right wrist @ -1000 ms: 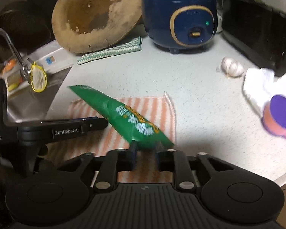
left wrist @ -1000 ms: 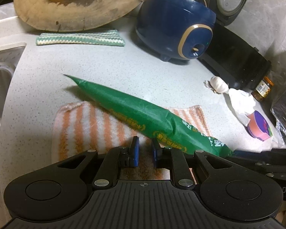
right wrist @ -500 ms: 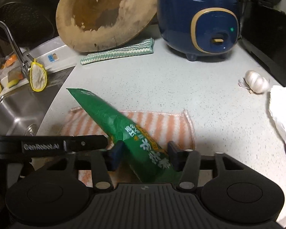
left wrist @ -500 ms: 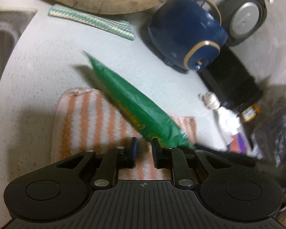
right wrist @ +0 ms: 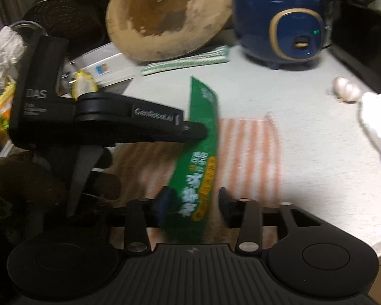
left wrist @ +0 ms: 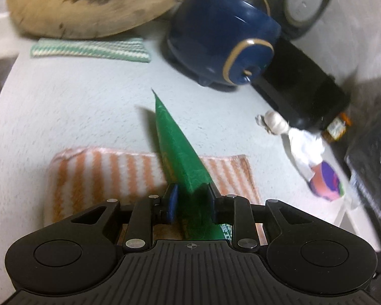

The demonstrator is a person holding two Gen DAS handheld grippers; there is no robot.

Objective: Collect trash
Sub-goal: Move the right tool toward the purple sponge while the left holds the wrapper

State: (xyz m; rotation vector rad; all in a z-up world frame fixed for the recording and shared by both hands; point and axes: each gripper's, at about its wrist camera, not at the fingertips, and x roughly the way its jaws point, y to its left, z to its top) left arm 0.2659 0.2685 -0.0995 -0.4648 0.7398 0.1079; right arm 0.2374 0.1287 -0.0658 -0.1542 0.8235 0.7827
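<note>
A long green wrapper (left wrist: pixel 176 147) with yellow and white print slants up over an orange-striped towel (left wrist: pixel 106 172), its pointed tip off the counter. Its lower part runs between the fingers of my left gripper (left wrist: pixel 191 200), whose jaws are opening; I see no squeeze on it. In the right wrist view the wrapper (right wrist: pixel 203 132) also passes between the fingers of my right gripper (right wrist: pixel 195 203), which is opening too. It leans on the left finger, with a gap to the right one. The left gripper (right wrist: pixel 198 131) reaches in from the left at the wrapper's middle.
A crumpled white tissue (left wrist: pixel 304 145), a pink and purple piece (left wrist: pixel 325 183) and a garlic bulb (left wrist: pixel 275 123) lie at the right. A blue rice cooker (left wrist: pixel 221 38), a round wooden board (left wrist: pixel 89 2) and a green-white cloth (left wrist: pixel 89 50) stand behind. The counter edge (right wrist: pixel 368 249) is near right.
The right gripper let go of the wrapper's end and its jaws spread. The left jaws widened and now straddle the wrapper, which has swung to point away from me.
</note>
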